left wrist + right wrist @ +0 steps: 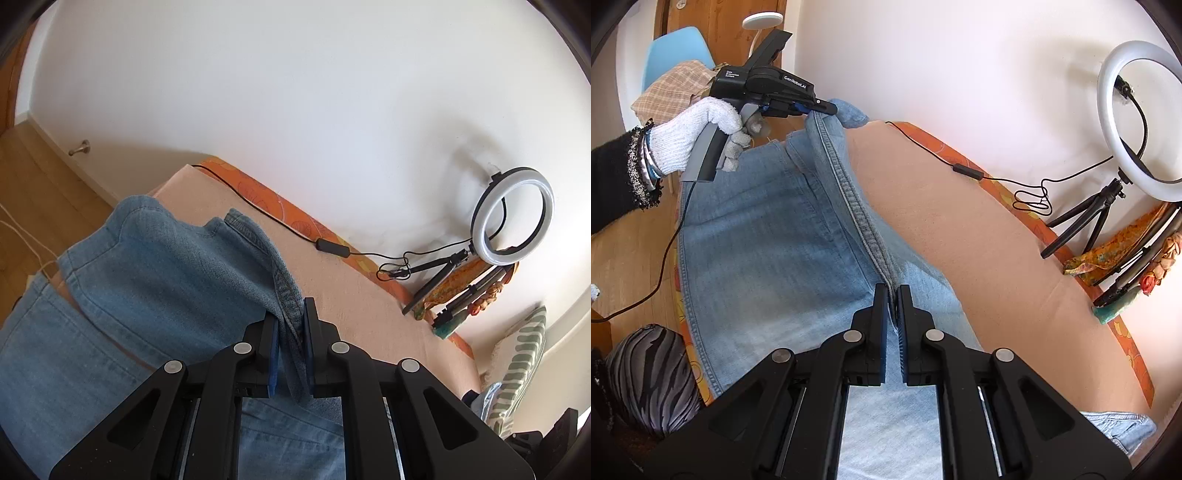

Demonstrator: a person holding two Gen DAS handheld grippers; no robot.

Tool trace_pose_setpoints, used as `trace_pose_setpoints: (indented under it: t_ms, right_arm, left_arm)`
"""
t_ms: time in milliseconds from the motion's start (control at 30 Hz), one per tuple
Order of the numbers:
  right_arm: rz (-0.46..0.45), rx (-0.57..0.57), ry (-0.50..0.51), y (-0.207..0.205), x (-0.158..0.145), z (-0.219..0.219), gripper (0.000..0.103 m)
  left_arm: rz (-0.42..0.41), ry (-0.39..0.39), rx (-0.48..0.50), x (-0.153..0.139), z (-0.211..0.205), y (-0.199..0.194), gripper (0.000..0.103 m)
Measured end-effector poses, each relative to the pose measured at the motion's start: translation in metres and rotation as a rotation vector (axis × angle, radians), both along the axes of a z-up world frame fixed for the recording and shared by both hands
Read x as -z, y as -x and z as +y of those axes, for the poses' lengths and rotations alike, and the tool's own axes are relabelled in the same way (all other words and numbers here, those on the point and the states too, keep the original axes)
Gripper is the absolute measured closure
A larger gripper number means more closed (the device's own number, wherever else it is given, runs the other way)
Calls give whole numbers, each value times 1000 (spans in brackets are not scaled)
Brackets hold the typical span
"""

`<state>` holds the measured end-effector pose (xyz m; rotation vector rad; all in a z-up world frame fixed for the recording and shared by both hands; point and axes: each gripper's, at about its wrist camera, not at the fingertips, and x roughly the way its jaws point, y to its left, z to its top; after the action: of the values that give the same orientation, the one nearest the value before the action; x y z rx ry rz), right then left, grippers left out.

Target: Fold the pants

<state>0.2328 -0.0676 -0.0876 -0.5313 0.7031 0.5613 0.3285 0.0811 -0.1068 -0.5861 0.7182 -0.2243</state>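
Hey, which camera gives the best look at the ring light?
The right wrist view. There the ring light is large and near, its tripod standing on the bed cover. The left wrist view shows the same ring light whole but smaller and farther off, beyond the jeans.

Light blue denim pants [768,236] in my right wrist view, spread from 6 toward 11 o'clock on a peach-covered surface, thick seam ridge raised along the middle, far end lifted at 11 o'clock, near edge pinched at centre.
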Motion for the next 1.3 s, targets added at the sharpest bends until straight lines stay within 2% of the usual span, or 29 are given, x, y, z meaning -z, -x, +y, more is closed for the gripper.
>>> trace_pose_setpoints:
  t_ms: [133, 200, 300, 567, 800, 867, 933, 1000, 1033, 1067, 1133, 1300]
  right_arm:
    - [6, -27, 20, 33, -3, 4, 97]
    - [21, -36, 24, 49, 0, 6, 97]
    - [46, -50, 42, 72, 9, 12, 97]
    - [133, -82, 87, 113, 42, 28, 97]
    - [191, -66, 110, 120, 65, 40, 97]
    - [213, -54, 108, 118, 71, 41, 97]
    - [243, -52, 107, 113, 77, 42, 97]
    - [260, -43, 103, 110, 81, 41, 96]
    - [267, -37, 98, 109, 83, 41, 96]
    - [273, -30, 89, 107, 84, 41, 96]
    - [280, -13, 67, 104, 84, 40, 96]
    - [268, 15, 34, 102, 78, 41, 94]
  left_arm:
    - [-36, -12, -4, 0, 7, 44, 93]
    - [-42, 1, -15, 5, 17, 65, 93]
    - [-43, -19, -31, 16, 23, 98, 93]
    - [61, 26, -75, 65, 41, 152, 94]
    - [101, 14, -105, 75, 52, 171, 87]
    - [94, -17, -125, 70, 54, 179, 83]
    - [71, -89, -161, 60, 54, 187, 82]
    - [34, -141, -183, 48, 54, 193, 75]
    - [20, -164, -180, 44, 55, 193, 68]
    - [15, -193, -166, 40, 52, 190, 61]
    - [31, -246, -118, 37, 44, 176, 56]
    - [95, -354, -24, 47, 21, 135, 54]
